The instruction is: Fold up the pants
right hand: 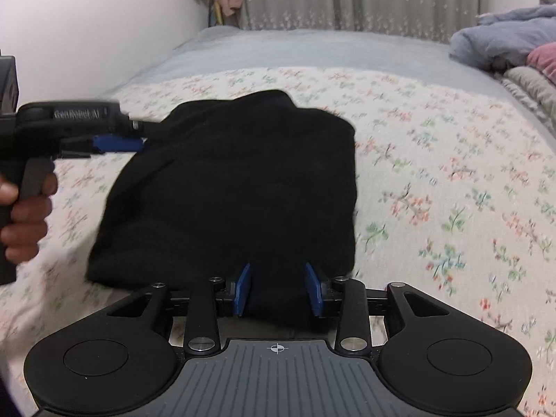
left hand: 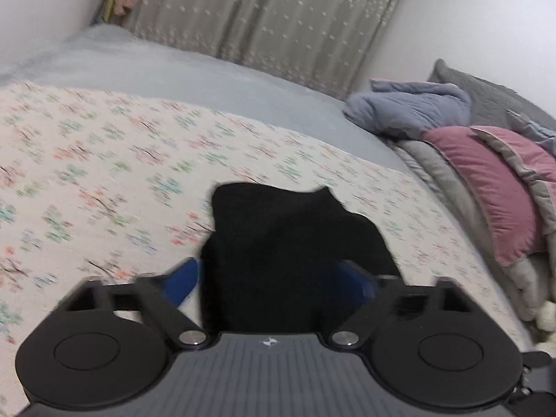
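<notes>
Here, your bed (right hand: 434, 160), under a floral cover, fills both views. Folded black pants (right hand: 229, 187) lie at centre frame. Your left gripper (left hand: 278, 278) stands wide open, cloth between its blue pads, unpressed. Your right gripper (right hand: 278, 288) is half closed over the pants' near edge; whether it pinches, I cannot tell.
</notes>
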The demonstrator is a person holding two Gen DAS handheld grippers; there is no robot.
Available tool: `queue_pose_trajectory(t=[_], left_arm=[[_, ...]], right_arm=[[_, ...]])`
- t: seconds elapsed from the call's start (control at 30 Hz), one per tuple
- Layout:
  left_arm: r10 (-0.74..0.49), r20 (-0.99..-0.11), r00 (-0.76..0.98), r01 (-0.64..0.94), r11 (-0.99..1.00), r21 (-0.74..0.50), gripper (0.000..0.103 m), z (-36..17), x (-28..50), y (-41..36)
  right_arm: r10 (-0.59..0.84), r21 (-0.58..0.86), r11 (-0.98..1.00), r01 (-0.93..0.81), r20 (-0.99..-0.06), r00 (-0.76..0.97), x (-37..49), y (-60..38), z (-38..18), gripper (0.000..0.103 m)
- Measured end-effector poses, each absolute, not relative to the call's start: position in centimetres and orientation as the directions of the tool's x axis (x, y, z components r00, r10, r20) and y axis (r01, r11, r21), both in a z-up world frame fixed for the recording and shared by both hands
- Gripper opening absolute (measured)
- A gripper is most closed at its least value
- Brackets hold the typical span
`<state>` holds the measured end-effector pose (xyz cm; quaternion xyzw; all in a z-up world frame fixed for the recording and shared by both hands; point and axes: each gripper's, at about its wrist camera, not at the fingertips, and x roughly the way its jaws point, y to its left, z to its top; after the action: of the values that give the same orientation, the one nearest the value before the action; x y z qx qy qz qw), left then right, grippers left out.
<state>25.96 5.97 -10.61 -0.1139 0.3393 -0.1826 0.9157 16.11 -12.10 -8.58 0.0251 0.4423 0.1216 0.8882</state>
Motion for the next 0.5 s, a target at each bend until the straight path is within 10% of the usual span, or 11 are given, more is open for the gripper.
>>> queue_pose_trajectory(t=[0.13,0.33,0.5], left_arm=[[-0.426,-0.59,0.686,0.24,0.898,-0.369,0.1,-11.7,28.3,5.6],[-0.413,-0.575,0.707,0.323,0.911,-0.257,0.03,-11.1,30.1,3.5],[-0.428,-0.547,0.72,0.328,0.904,-0.275,0.024,-10.4,30.7,3.8]], right_arm=[[0.211,0.09,0.968,-0.233,-0.794,0.57,16.4,-10.2,-10.3,0.037],[0.223,0.097,0.966,-0.238,-0.78,0.585,15.9,-9.5,-10.4,0.037],[0.243,0.12,0.963,-0.242,-0.777,0.581,16.3,-9.6,-10.4,0.037]])
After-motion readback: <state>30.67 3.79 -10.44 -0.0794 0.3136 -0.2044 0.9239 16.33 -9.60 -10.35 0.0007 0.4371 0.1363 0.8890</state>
